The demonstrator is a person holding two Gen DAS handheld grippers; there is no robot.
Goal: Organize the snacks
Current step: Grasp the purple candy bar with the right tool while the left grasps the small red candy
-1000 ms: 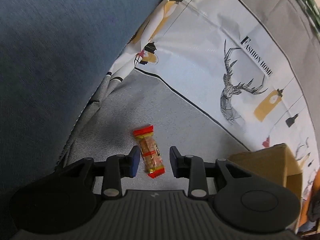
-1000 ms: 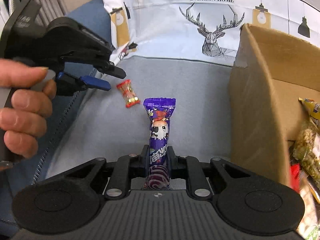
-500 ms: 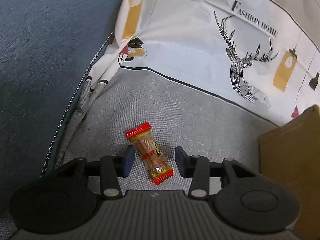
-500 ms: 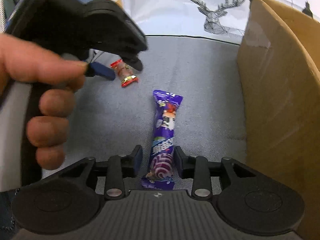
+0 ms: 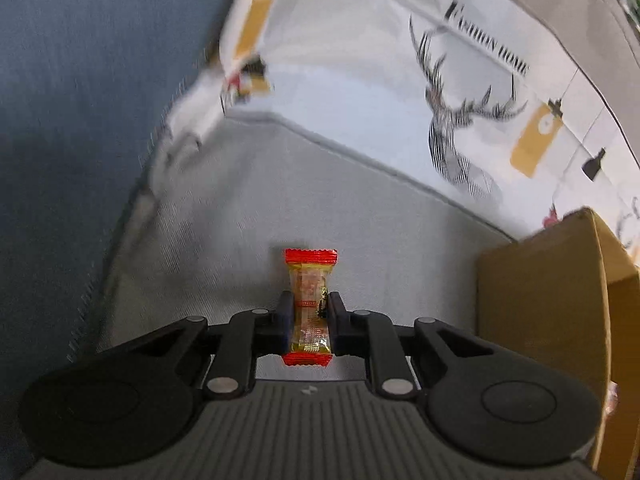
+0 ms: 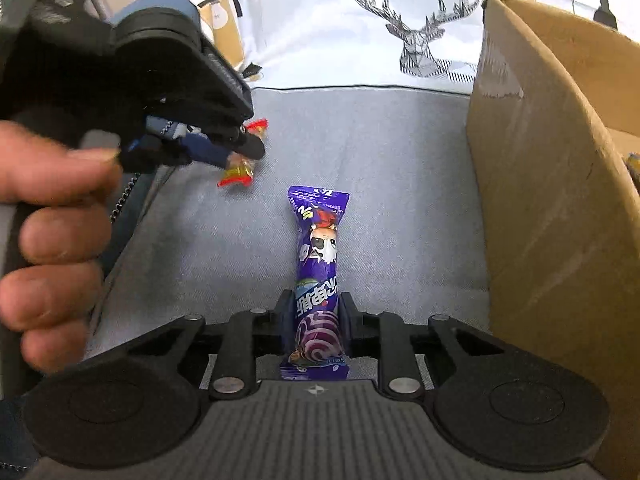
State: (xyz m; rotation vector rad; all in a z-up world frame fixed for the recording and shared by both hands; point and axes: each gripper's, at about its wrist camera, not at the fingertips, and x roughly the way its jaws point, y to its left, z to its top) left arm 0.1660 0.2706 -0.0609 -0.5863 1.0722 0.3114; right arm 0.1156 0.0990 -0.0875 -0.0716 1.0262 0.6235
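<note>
Grey sofa cloth (image 5: 224, 240) lies under both snacks: the left hand-held gripper (image 5: 307, 316) pinches the candy (image 5: 309, 300) mid-frame, the right hand-held gripper (image 6: 313, 314) clamps the purple pack (image 6: 318, 280) low at centre, and either slick wrapper might slip before reaching the box (image 6: 540, 208) at right.

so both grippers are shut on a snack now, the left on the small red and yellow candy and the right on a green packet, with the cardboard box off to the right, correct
Not quite: the packet in the right gripper is purple, not green, as the right wrist view shows. The rest holds: the left gripper is shut on the small red and yellow candy, and the cardboard box sits to the right.
</note>
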